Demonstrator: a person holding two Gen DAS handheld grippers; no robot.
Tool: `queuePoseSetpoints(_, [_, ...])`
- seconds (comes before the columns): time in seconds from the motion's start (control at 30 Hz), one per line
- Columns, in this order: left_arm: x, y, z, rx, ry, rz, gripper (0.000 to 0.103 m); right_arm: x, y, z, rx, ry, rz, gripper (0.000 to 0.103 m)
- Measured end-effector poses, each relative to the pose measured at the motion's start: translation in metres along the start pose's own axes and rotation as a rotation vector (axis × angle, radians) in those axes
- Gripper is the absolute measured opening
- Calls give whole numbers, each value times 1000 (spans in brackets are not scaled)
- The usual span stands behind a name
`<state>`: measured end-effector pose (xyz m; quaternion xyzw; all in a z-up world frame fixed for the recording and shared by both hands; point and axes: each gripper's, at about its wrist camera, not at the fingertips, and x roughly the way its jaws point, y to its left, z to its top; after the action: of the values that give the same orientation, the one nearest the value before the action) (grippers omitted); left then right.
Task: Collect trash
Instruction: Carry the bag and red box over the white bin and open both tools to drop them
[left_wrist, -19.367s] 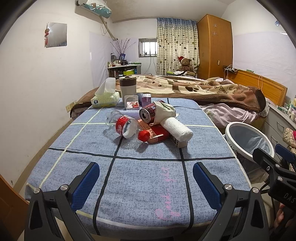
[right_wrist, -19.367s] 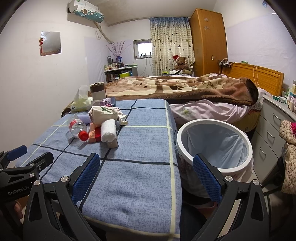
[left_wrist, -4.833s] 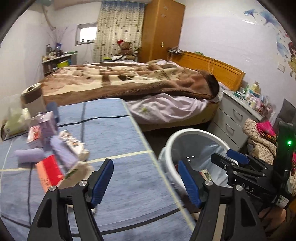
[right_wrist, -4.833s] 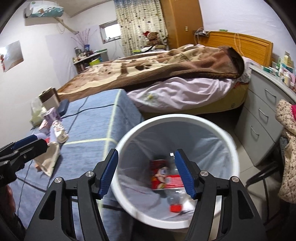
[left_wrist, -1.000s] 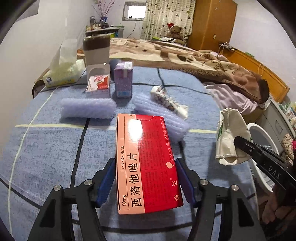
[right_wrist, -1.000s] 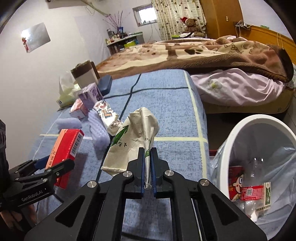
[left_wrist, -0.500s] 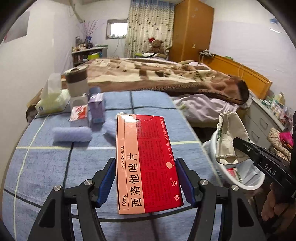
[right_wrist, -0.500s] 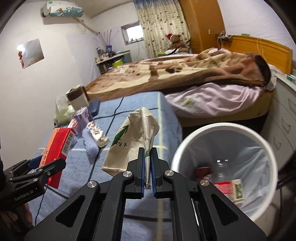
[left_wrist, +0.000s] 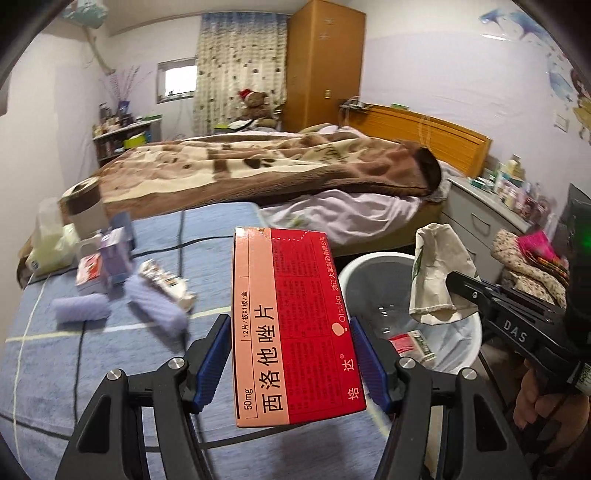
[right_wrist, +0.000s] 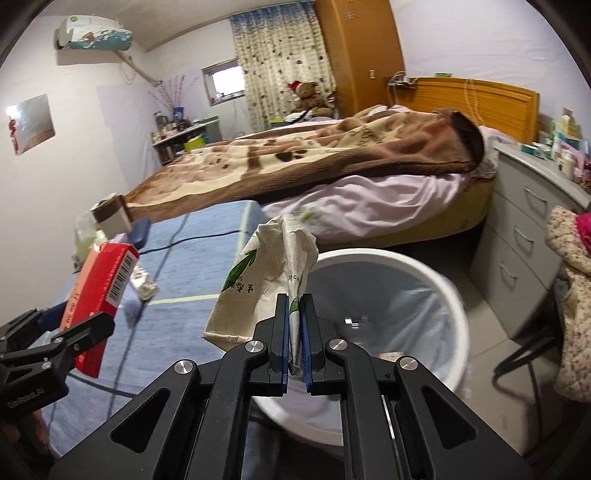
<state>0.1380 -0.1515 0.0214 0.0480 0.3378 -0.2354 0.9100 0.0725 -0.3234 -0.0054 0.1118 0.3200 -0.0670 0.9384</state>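
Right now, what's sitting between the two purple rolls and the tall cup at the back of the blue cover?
In the left wrist view, small cartons: a purple carton and a red-and-white box, between the rolls and the cup.

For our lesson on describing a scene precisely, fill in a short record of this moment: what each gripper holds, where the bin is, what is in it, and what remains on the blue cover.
left gripper: jaws shut on a red box
right gripper: jaws shut on a crumpled paper bag
bin: white, lined, beside the blue cover, just ahead of the bag
bin contents: some packaging visible at the bottom
left on the cover: two lilac rolls, small cartons, a tissue pack
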Motion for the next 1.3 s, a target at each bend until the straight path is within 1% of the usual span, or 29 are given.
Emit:
queuePoseSetpoints(0.23, [18,-33,8,41,15,-66,65,0,-22,-1,5,10,-63,6])
queuePoseSetpoints(0.33, [29,-45,10,52,31,-91,65,2,-32,-2,11,24,-83,6])
queuePoseSetpoints(0.53, [50,-66,15,80,56,-138,65,12,-43,-4,-15,65,-150,6])
queuePoseSetpoints(0.7, [68,-76,15,90,79,-165,65,20,-50,-6,-32,101,-182,6])
queuePoseSetpoints(0.8, [78,-82,15,103,91,-165,65,23,-54,-6,-37,111,-202,6])
queuePoseSetpoints(0.9, [82,-82,16,92,96,-194,65,27,-58,-5,-29,126,-220,7])
queuePoseSetpoints(0.97, [85,-82,16,92,95,-197,65,29,-60,-6,-26,135,-224,8])
queuePoseSetpoints(1.03, [85,-83,17,88,96,-197,66,31,-61,-6,-25,139,-223,10])
queuePoseSetpoints(1.07, [86,-82,17,84,99,-196,68,32,-61,-6,-25,140,-226,14])
queuePoseSetpoints(1.13, [87,-81,18,75,97,-190,70,33,-59,-6,-28,143,-231,30])
queuePoseSetpoints(1.17, [88,-80,19,76,94,-188,70,33,-59,-6,-29,142,-231,47])
queuePoseSetpoints(1.2, [88,-79,19,75,95,-185,70,33,-58,-6,-27,141,-226,53])
queuePoseSetpoints(1.3, [88,-73,20,67,97,-181,71,34,-57,-6,-21,141,-214,53])
